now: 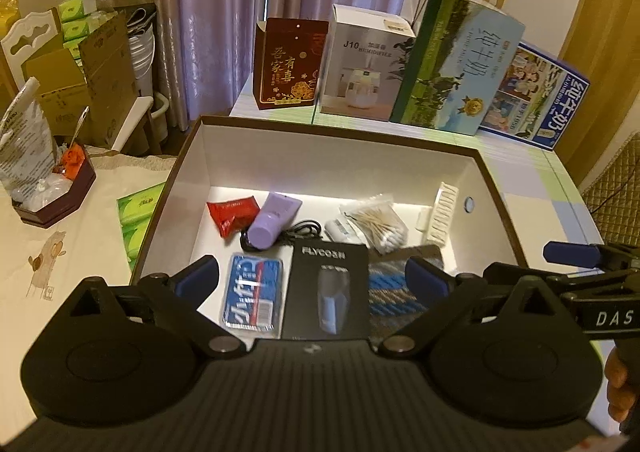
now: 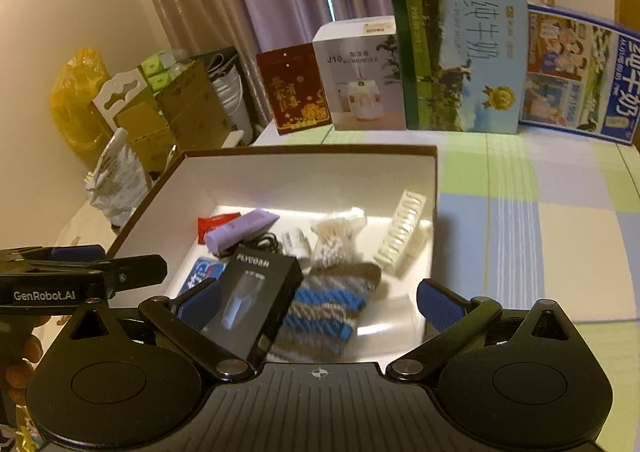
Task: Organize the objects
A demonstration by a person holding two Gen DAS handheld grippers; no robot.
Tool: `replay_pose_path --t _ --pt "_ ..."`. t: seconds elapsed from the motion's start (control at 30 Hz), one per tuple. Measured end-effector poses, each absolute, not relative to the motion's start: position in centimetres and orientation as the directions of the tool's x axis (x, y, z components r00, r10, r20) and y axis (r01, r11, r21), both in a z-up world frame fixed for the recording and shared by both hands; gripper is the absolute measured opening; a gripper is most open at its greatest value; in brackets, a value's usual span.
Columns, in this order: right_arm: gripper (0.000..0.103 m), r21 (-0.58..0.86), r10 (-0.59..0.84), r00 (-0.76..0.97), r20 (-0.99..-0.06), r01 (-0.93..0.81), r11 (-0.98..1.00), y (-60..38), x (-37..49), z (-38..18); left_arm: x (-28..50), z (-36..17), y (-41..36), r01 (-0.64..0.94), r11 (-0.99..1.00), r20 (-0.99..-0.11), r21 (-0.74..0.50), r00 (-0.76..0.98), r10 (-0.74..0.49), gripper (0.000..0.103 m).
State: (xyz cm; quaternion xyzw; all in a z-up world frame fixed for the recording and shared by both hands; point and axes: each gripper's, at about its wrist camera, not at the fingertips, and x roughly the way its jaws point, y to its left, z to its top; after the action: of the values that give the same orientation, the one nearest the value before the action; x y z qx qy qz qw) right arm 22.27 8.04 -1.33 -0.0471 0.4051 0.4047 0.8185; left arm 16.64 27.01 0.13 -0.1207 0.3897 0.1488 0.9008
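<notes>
An open brown box with white walls [image 1: 188, 172] [image 2: 160, 192] sits on the table and holds several items. Inside lie a black shaver box [image 1: 326, 288] [image 2: 256, 296], a blue tissue pack [image 1: 252, 296], a striped knit pouch [image 1: 394, 292] [image 2: 324, 312], a purple tube [image 1: 274, 220] [image 2: 240, 230], a red packet [image 1: 230, 214], a bag of cotton swabs [image 1: 378, 222] [image 2: 336, 240] and a white comb [image 1: 442, 212] [image 2: 402, 232]. My left gripper [image 1: 312, 280] hangs open above the box's near side, nothing between its pads. My right gripper [image 2: 320, 304] is open too, above the pouch.
Four upright cartons line the table's far edge: a red one [image 1: 288, 64], a white humidifier box [image 1: 360, 68], a green milk carton [image 1: 452, 60] and a blue one [image 1: 536, 96]. A green tissue pack [image 1: 136, 220] lies left of the box. Cardboard boxes and bags crowd the left.
</notes>
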Motion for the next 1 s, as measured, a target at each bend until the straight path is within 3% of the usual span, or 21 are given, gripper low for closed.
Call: replay_pose_path --t 0.57,0.73,1.0 --pt "0.101 0.23 0.621 0.353 -0.7 -0.712 0.664 -0.7 18.4 -0.2 11.1 1.4 19.0 -0.384 0.917 -0.728 -0.105 0.658 0.192 0.102" --pt "0.101 0.236 0.616 0.361 -0.7 -0.697 0.677 -4.2 17.6 0.0 9.7 1.4 16.5 -0.388 0.907 -0.746 -0.163 0.65 0.144 0.102" --pt "0.101 0.244 0.599 0.384 -0.702 -0.661 0.709 -9.8 16.3 0.4 8.2 1.5 11.1 -0.321 0.937 -0.737 -0.137 0.665 0.12 0.101"
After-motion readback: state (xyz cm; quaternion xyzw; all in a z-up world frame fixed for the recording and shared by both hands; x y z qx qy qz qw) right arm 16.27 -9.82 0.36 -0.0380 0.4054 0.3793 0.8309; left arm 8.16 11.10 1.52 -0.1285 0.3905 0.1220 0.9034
